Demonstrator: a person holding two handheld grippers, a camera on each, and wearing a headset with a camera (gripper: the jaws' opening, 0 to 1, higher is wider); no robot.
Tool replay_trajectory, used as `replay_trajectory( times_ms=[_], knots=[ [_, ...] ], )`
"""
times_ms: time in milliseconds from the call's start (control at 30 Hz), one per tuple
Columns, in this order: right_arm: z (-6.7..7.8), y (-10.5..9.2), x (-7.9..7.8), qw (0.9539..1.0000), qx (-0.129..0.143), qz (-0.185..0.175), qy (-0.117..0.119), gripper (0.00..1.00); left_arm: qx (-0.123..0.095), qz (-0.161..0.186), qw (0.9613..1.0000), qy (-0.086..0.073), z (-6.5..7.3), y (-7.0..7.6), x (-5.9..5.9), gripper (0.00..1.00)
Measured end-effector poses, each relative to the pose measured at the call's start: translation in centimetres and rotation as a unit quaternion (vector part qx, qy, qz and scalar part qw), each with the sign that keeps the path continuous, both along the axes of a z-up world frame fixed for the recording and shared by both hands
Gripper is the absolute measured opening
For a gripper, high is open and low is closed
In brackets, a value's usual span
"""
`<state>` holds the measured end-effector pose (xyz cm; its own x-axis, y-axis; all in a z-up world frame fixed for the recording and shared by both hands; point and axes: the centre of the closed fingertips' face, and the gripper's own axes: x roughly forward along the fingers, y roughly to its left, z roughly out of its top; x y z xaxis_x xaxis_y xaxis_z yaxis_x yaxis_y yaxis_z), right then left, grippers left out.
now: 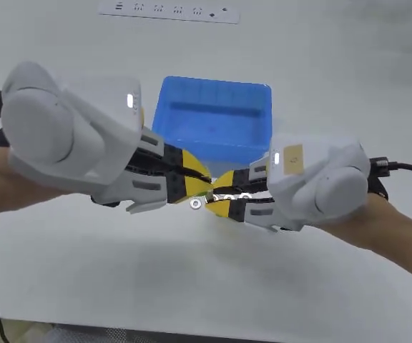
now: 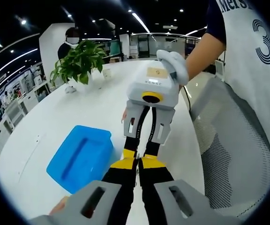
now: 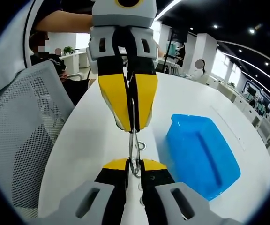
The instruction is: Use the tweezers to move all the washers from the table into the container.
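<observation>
Thin silver tweezers (image 3: 133, 136) span the gap between my two grippers, which meet tip to tip low over the table. My left gripper (image 1: 203, 183) comes in from the left and its yellow jaws are shut on the tweezers' upper part (image 3: 131, 105). From the right, my right gripper (image 1: 219, 205) is shut on their other end (image 3: 135, 165). A small steel washer (image 1: 195, 204) lies on the white table just below the tips, with others (image 1: 236, 196) beside it. One washer (image 3: 140, 146) sits right by the tweezers. The blue container (image 1: 217, 118) stands just behind, open and seemingly empty.
The white table (image 1: 192, 271) stretches wide in front of the grippers. A ruler-like strip (image 1: 169, 11) lies at its far edge. A mesh office chair (image 3: 27, 126) stands at the table's side. A potted plant (image 2: 78, 61) and people are further off.
</observation>
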<state>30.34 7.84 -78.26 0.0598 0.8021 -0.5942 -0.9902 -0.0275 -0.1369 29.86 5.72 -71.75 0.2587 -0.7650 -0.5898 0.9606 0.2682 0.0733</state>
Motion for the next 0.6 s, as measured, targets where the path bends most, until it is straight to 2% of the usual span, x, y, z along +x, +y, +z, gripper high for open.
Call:
replay_trajectory(
  times_ms=[300, 400, 433, 600],
  knots=[
    [0.04, -0.04, 0.24, 0.9999, 0.0, -0.008, 0.009, 0.11, -0.001, 0.002, 1.0, 0.0, 0.02, 0.03, 0.39, 0.06],
    [0.09, -0.04, 0.24, 1.0, -0.003, -0.004, 0.005, 0.12, -0.003, 0.001, 1.0, 0.003, 0.02, -0.02, 0.42, 0.06],
    [0.16, -0.05, 0.3, 1.0, -0.005, -0.003, 0.003, 0.12, -0.001, 0.001, 1.0, -0.001, 0.02, 0.0, 0.53, 0.06],
    [0.72, 0.17, 0.39, 0.9999, 0.006, -0.002, 0.011, 0.12, -0.007, 0.005, 0.9999, 0.008, 0.02, -0.04, 0.89, 0.06]
  ],
)
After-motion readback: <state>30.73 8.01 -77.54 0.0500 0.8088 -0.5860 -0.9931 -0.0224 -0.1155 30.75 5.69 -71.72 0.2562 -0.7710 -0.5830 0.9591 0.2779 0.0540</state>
